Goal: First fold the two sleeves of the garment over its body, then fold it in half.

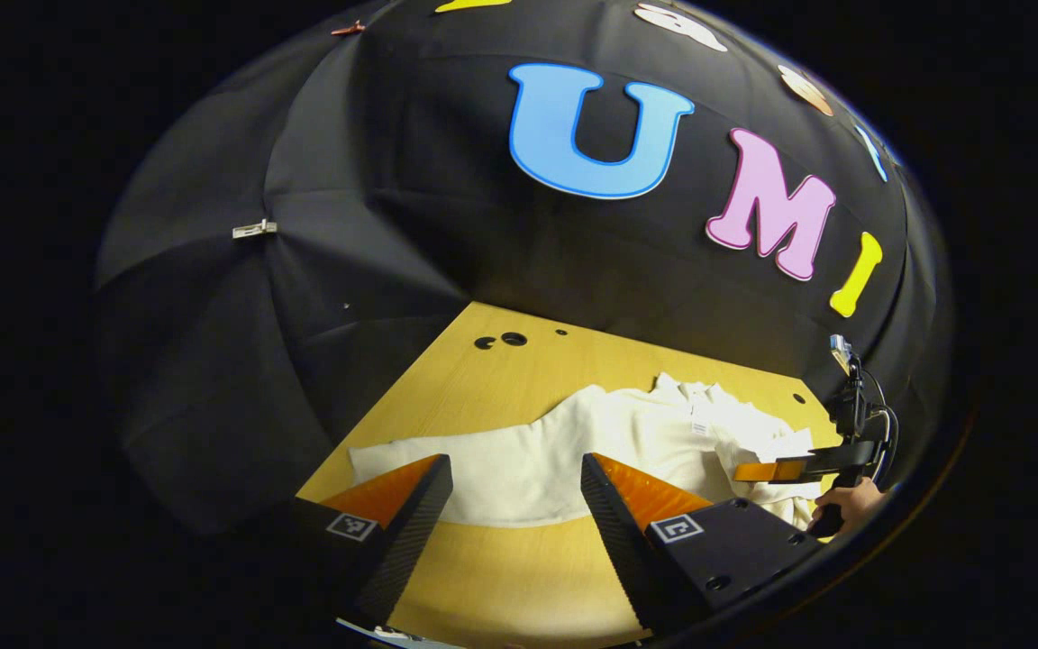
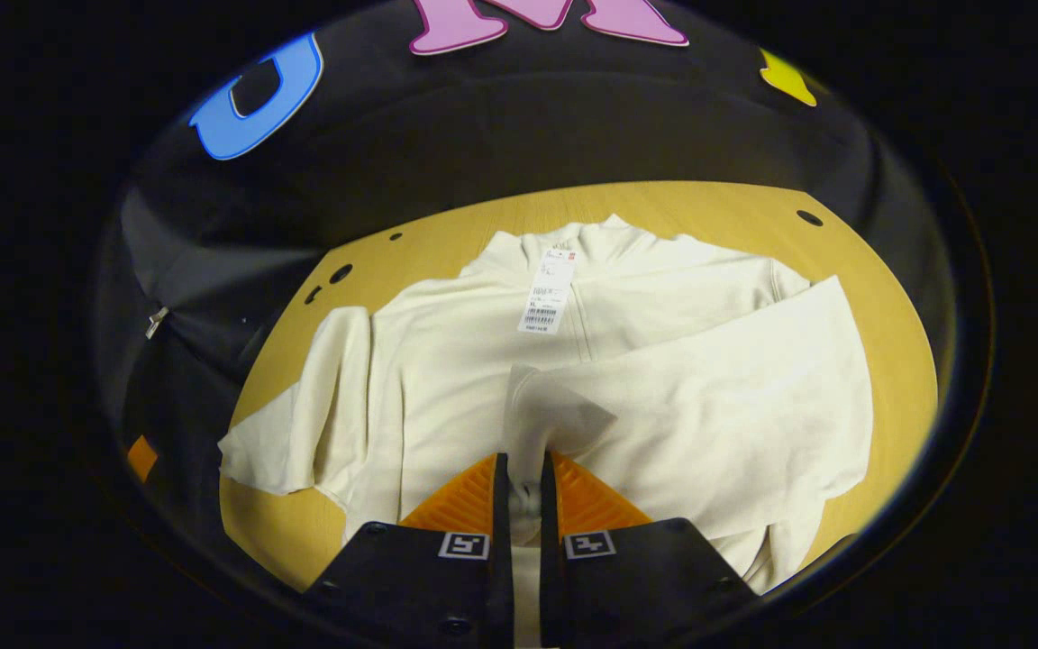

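Our right gripper [image 2: 519,482] pinches the sweatshirt's [image 2: 447,361] sleeve cuff [image 2: 546,415]; our left gripper [image 1: 516,491] hangs spread. Thin cloth may slip free mid-fold.

Garment [image 2: 447,361]: in the right gripper view its lower hem is cut off at the bottom of the frame behind the right gripper [image 2: 519,487], and the cuff of the sleeve [image 2: 708,406] folded across the body disappears between the fingers, so the pinched part cannot be seen. Tag [image 2: 548,297] at the collar, upper middle: print too small to tell. In the left gripper view, lower right, the hand [image 1: 848,505] holding the far gripper is cut off by the frame's edge, and that gripper hides the garment's right side.
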Tool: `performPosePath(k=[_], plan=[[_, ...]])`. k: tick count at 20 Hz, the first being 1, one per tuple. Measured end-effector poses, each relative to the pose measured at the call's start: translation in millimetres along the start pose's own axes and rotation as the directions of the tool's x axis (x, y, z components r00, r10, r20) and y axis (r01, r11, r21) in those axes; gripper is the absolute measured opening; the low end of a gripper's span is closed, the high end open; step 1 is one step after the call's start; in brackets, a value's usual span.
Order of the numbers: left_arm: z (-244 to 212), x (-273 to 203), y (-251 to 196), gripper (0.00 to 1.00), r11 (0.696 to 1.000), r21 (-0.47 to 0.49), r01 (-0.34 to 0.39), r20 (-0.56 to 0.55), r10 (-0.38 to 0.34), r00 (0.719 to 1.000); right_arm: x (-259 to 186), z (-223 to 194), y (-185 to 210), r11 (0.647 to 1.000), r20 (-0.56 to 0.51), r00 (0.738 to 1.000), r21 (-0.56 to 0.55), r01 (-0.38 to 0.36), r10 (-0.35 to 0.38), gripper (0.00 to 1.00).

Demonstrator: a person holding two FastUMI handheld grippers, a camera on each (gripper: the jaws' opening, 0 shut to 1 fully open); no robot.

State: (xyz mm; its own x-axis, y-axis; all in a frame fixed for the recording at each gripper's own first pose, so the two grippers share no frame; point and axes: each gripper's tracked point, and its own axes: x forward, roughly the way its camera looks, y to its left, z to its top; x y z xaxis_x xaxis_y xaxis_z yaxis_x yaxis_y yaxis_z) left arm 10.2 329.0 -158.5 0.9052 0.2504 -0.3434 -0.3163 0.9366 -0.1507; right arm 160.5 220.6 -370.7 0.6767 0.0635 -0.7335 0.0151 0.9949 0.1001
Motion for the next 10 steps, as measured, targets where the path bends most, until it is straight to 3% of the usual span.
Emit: performPosePath(k=[1,5,6,7,9,10], plan=[[-1,3,7,0.94,1.0,0.0,-0.009,-0.003,0.009,1.0,2,-4,2,1.0,-0.014,1.0,0.003,-0.004,0.004,0.16],[-8,13,25,0.94,0.999,-0.008,-0.049,-0.025,0.048,0.999,6,-19,17,0.998,-0.067,0.996,0.002,-0.061,0.061,0.36],[-10,15,32,0.94,0.998,-0.017,-0.055,-0.029,0.054,0.998,6,-18,20,0.998,-0.065,0.995,0.005,-0.07,0.07,0.48],[-11,19,39,0.94,0.998,-0.025,-0.062,-0.035,0.061,0.997,4,-20,25,0.996,-0.067,0.994,0.015,-0.086,0.087,0.51],[-19,27,56,0.94,0.995,-0.038,-0.093,-0.049,0.092,0.995,-4,-14,33,0.991,-0.059,0.99,0.039,-0.129,0.131,0.78],[-22,30,66,0.94,0.992,-0.042,-0.115,-0.058,0.113,0.992,-9,-11,36,0.988,-0.047,0.988,0.053,-0.148,0.15,0.8]])
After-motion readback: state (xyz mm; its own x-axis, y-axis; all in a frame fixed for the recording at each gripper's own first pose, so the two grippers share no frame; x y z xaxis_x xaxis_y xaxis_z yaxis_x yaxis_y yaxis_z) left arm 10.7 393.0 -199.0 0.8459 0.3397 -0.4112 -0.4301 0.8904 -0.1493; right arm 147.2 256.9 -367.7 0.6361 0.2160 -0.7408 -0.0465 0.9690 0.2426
